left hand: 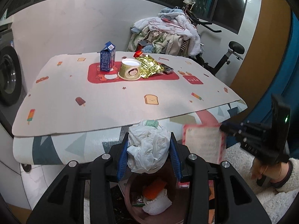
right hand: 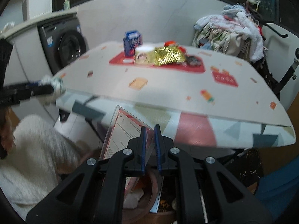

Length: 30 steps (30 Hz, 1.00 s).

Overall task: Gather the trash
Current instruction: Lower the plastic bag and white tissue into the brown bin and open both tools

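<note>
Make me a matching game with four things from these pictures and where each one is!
Things:
1. crumpled white bag
2. blue carton
3. pink-edged packet
4. orange scrap

Places:
A. standing on the table's red patch
B. squeezed in the left gripper
C. down inside the brown bin
D. pinched in the right gripper

Pairs: 1-B, 2-A, 3-D, 4-C
</note>
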Motion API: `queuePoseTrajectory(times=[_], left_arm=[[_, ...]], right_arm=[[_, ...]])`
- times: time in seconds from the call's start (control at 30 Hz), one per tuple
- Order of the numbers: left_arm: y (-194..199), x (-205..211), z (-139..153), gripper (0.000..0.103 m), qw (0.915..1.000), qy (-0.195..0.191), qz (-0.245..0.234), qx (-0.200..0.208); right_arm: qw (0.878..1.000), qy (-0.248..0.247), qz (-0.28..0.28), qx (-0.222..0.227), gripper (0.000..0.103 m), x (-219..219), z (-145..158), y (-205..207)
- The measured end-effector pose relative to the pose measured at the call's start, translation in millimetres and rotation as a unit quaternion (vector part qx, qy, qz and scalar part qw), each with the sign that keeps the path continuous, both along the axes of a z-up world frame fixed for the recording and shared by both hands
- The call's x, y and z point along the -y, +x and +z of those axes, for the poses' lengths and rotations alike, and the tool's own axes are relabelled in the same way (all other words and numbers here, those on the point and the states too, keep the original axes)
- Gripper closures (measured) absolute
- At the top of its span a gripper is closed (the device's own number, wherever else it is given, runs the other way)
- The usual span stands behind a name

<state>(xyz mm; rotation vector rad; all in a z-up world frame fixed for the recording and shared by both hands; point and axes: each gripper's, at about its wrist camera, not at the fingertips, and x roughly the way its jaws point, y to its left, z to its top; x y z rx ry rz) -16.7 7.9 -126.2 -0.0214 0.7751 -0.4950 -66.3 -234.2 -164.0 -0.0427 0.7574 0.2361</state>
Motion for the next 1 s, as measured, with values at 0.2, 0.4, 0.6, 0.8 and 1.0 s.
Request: queuePoseTrajectory(times=[0.2, 0.4, 0.6, 0.8, 1.0], left_arm=[[-1, -1, -13, 0.064, 1.0, -0.004, 0.001, -0.007], [-5, -2, -23, 0.064, 1.0, -0.005, 0.005, -0.004], [-5, -3, -34, 0.064, 0.9999, -0.008, 0.007, -0.011], [-6, 1, -44, 0.064, 0.9998, -0.004, 0.002, -0.022], [-4, 3, -50, 0.064, 0.9995, -0.004, 0.0, -0.032]], right_arm=[[0.999, -0.006, 0.018, -0.037, 0.09, -12, -27, 5], [0.996, -0.024, 0.045, -0.073, 0.091, -29, -51, 9], [0.991, -0.043, 0.073, -0.106, 0.092, -46, -71, 15], [0.986, -0.047, 0.087, -0.136, 0.092, -54, -85, 21], [0.981, -0.04, 0.081, -0.174, 0.092, -53, -100, 31]])
